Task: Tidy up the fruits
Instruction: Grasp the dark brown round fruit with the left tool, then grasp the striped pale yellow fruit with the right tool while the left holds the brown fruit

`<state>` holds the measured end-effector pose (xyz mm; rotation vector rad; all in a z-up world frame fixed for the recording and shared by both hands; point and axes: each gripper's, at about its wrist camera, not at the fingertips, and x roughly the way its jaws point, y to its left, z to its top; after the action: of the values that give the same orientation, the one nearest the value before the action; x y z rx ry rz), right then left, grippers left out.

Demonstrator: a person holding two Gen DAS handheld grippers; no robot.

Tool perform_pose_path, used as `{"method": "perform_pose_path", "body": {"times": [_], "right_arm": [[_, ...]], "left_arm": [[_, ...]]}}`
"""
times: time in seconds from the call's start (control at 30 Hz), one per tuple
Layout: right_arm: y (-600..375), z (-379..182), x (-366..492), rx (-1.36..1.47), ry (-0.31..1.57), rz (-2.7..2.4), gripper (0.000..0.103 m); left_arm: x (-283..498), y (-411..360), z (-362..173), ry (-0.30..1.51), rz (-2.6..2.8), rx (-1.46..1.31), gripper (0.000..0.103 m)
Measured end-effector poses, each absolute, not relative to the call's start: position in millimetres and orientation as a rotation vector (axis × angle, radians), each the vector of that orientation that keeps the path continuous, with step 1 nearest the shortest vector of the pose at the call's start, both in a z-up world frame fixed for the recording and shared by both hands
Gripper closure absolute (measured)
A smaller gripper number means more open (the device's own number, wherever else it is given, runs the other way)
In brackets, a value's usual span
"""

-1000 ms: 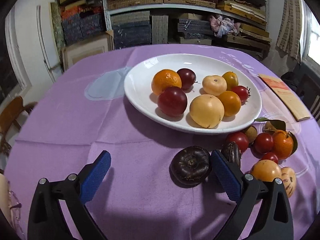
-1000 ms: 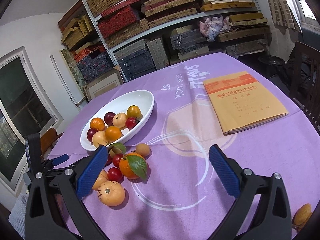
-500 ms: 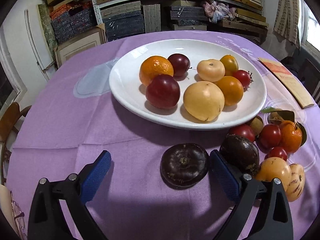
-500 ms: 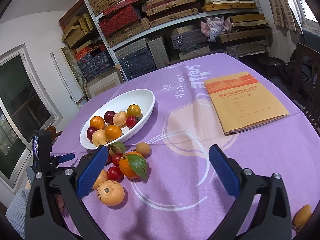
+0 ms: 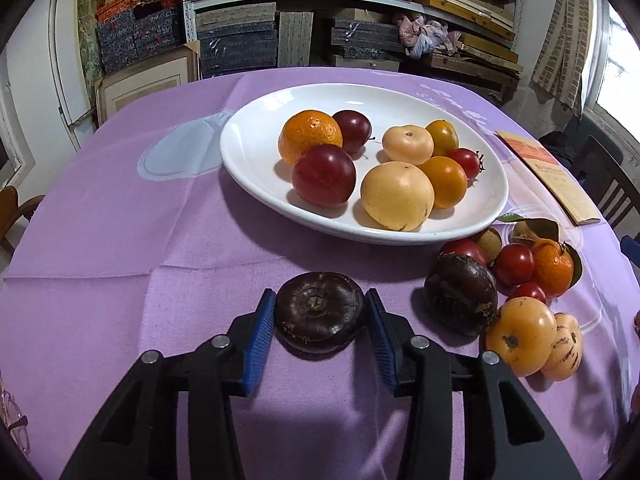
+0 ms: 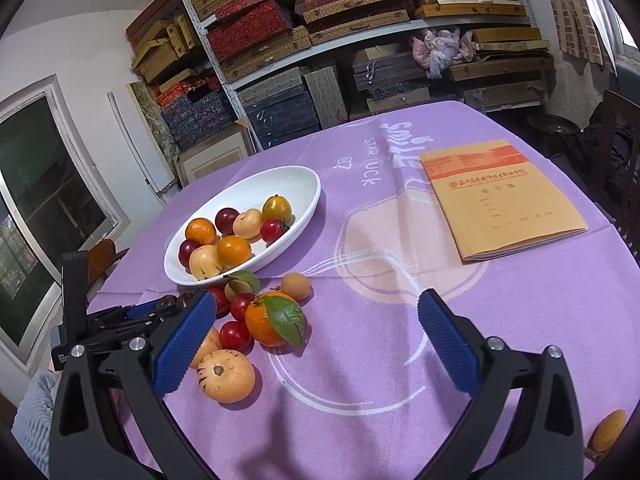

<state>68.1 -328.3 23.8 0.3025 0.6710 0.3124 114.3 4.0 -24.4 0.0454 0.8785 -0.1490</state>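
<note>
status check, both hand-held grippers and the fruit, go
Left hand-held gripper closing around dark fruit on the cloth. Right hand-held gripper open, empty. White plate just ahead, path clear.

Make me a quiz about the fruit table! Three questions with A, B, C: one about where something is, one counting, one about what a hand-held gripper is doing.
1. Where is the flat dark brown fruit?
A on a shelf
B on the tablecloth, between the left hand-held gripper fingers
C on the booklet

2. How many fruits lie in the white plate?
A three
B eight
C twelve

3. How is the right hand-held gripper?
A open, empty
B holding an orange
C shut on the booklet

Answers:
1 B, the closing jaws flank it, pads touching its sides.
2 B, eight count out.
3 A, its jaws stand wide, nothing held.
</note>
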Motion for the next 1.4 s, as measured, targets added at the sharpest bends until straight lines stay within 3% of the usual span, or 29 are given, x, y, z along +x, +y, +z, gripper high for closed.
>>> {"method": "perform_pose_path", "body": {"times": [0.17, 0.27, 0.33, 0.37, 0.4, 0.5, 0.63, 0.73, 0.8, 0.93, 1.0, 1.17, 1.2, 1.3, 1.4], "right_arm": [[-290.7, 25.1, 57.4, 0.152, 0.707, 0.437, 0.004], [-264.0, 23.1, 49.2, 0.043, 0.722, 0.484, 0.004], [-252.3, 20.6, 46.3, -0.001, 0.728, 0.495, 0.004], [-249.4, 19.2, 45.7, -0.013, 0.729, 0.496, 0.004], [-247.7, 18.3, 45.4, -0.02, 0.73, 0.494, 0.004], [-249.2, 16.5, 47.0, -0.005, 0.738, 0.489, 0.004], [-248.8, 11.1, 51.1, -0.003, 0.765, 0.491, 0.004], [-246.2, 9.2, 50.5, -0.022, 0.769, 0.496, 0.004], [-246.1, 9.2, 49.6, -0.024, 0.766, 0.497, 0.004], [-246.4, 7.2, 49.6, -0.02, 0.773, 0.498, 0.004], [-244.8, 8.2, 47.7, -0.032, 0.773, 0.501, 0.004], [-236.5, 11.9, 39.0, -0.075, 0.742, 0.502, 0.005], [-235.6, 11.7, 38.7, -0.076, 0.745, 0.505, 0.007], [-232.1, 6.0, 43.1, -0.076, 0.793, 0.513, 0.033], [-228.7, -1.3, 48.1, -0.089, 0.827, 0.497, 0.038]], "left_arm": [[100.0, 25.9, -25.3, 0.885, -0.101, 0.052, 0.058], [95.3, 47.3, -24.3, 0.883, -0.078, 0.002, 0.075], [100.0, 50.5, -23.6, 0.883, -0.082, -0.006, 0.075], [103.1, 47.9, -23.5, 0.884, -0.09, 0.002, 0.07], [106.7, 42.9, -23.4, 0.885, -0.103, 0.025, 0.056], [109.4, 36.2, -23.4, 0.877, -0.063, 0.073, 0.028], [112.7, 44.3, -21.6, 0.869, -0.057, 0.028, 0.027], [119.7, 49.9, -19.2, 0.858, -0.061, -0.013, 0.031], [125.1, 49.6, -20.5, 0.874, -0.067, -0.016, 0.045], [127.5, 49.3, -22.1, 0.889, -0.055, -0.011, 0.048], [128.2, 51.1, -21.3, 0.884, -0.063, -0.024, 0.06], [126.4, 56.7, -17.1, 0.853, -0.062, -0.055, 0.061], [124.0, 57.3, -15.2, 0.837, -0.058, -0.057, 0.061], [120.7, 56.7, -13.9, 0.832, -0.048, -0.055, 0.061], [119.7, 59.7, -13.9, 0.836, -0.051, -0.071, 0.061]]}}
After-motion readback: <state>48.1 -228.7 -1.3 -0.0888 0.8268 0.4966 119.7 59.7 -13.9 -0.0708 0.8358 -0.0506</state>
